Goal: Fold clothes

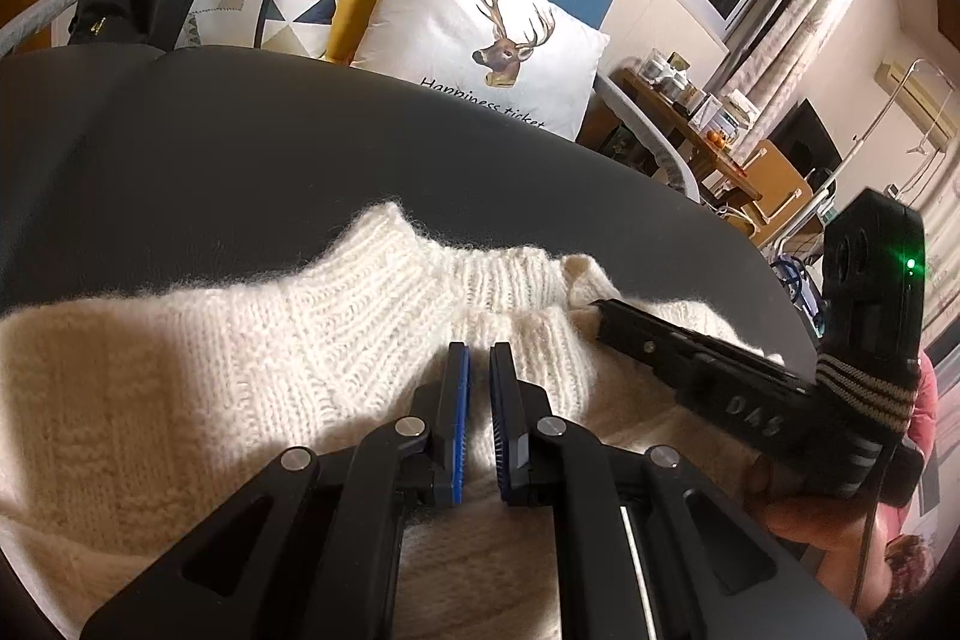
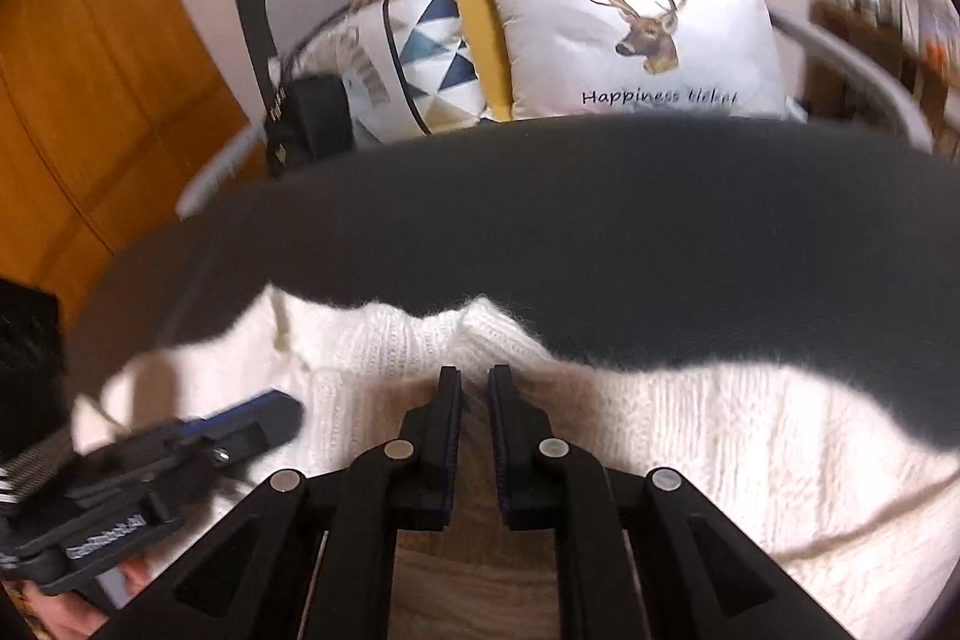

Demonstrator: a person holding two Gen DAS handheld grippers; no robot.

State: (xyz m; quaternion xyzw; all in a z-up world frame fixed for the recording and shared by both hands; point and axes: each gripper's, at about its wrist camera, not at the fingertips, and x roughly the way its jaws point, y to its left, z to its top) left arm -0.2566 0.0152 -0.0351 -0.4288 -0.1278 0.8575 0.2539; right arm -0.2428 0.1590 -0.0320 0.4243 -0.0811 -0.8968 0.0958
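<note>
While sweater [image 1: 180,370] lies under both jaws | left gripper [image 1: 478,358] pressed together | right gripper [image 2: 474,379] jaws nearly together, pinching nothing

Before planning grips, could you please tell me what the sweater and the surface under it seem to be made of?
Sweater: cream knitted yarn, probably wool or a blend; ribbed stitches and fuzzy halo along the edge. Surface: dark grey, smooth and matte, possibly leather-like upholstery; no weave visible.
</note>
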